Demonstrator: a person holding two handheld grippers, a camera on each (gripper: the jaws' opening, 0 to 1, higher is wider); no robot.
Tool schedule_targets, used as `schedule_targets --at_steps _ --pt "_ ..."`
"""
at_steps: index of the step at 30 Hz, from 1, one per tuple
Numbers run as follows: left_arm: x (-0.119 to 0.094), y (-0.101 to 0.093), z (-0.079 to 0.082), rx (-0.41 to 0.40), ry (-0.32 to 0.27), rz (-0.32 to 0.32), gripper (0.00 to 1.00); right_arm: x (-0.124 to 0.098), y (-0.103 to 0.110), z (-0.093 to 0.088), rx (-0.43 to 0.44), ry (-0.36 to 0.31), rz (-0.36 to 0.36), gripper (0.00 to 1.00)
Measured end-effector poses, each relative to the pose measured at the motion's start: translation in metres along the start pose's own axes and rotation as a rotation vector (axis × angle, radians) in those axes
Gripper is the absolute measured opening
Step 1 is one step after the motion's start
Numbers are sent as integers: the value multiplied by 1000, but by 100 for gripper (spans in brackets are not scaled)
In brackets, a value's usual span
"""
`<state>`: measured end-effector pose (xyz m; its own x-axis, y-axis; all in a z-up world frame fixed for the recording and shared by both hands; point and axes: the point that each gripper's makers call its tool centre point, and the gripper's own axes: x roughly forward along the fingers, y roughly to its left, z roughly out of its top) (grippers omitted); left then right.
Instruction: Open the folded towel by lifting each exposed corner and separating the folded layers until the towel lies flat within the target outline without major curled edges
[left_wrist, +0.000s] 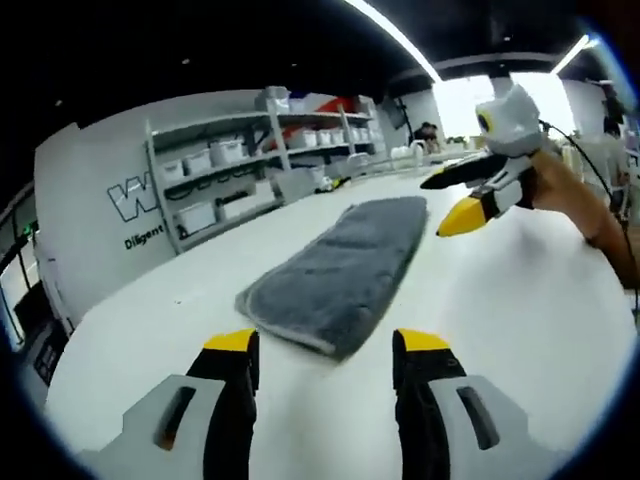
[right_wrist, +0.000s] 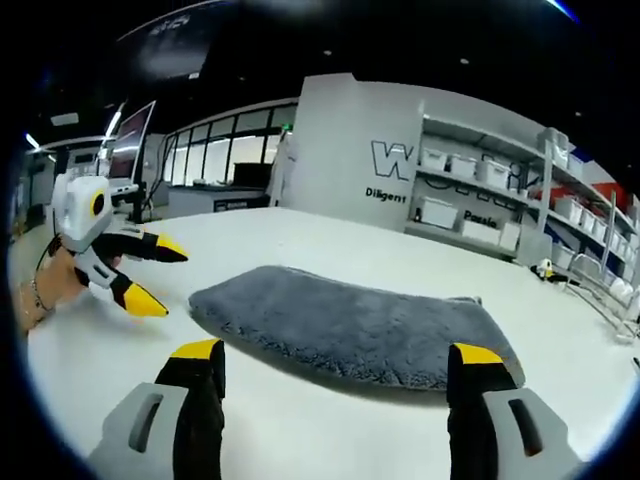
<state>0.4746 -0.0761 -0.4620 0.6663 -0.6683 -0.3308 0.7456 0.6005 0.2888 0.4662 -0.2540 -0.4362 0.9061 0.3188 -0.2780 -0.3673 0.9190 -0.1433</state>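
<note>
While the towel is still folded and neither claw touches it, this reads as the approach before the first corner lift.

Left gripper view, towel: the grey towel (left_wrist: 340, 272) lies folded in a long strip on the white table (left_wrist: 520, 310), its near end just ahead of the jaws and its far end pointing toward the shelves (left_wrist: 235, 170).
Left gripper view, own claw: the left gripper (left_wrist: 325, 345) has its jaws spread wide and holds nothing, short of the towel's near edge.
Left gripper view, other claw: the right gripper (left_wrist: 462, 198) hangs above the table beside the towel's far end, jaws parted, held by a hand (left_wrist: 575, 195).

Right gripper view, towel: the towel (right_wrist: 350, 325) lies broadside across the table (right_wrist: 100, 360), and its thick, rounded front edge suggests stacked layers.
Right gripper view, own claw: the right gripper (right_wrist: 335, 355) is spread wide and empty, its yellow tips framing the towel's near edge.
Right gripper view, other claw: the left gripper (right_wrist: 150, 275) is open, off the towel's left end, clear of the cloth.

Doing it well: I would pinch only the top layer at a free corner, low and shallow. Lifting slowly across the fold should keep the lower layer from dragging. The outline is not discernible.
</note>
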Motion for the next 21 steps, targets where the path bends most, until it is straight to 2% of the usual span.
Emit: schedule_targets --at_steps 2,7,10,13,15,18,21 --pt "6 -7 2 43 13 1 49 1 0 0 2 -1 4 93" --pt "16 -14 17 55 -5 -8 43 -1 0 -1 6 3 -2 93" --pt "19 -12 19 80 13 15 40 -2 -2 -2 16 1 -4 93" --pt "23 -12 17 108 41 13 35 -1 -1 0 21 -8 4 94" --pt "26 -11 11 102 82 13 34 -2 2 1 24 -13 14 94" --pt "32 -12 6 82 105 -10 33 -4 5 0 37 -16 29 94" --pt "36 -12 1 119 138 7 32 -5 6 0 47 -20 32 94"
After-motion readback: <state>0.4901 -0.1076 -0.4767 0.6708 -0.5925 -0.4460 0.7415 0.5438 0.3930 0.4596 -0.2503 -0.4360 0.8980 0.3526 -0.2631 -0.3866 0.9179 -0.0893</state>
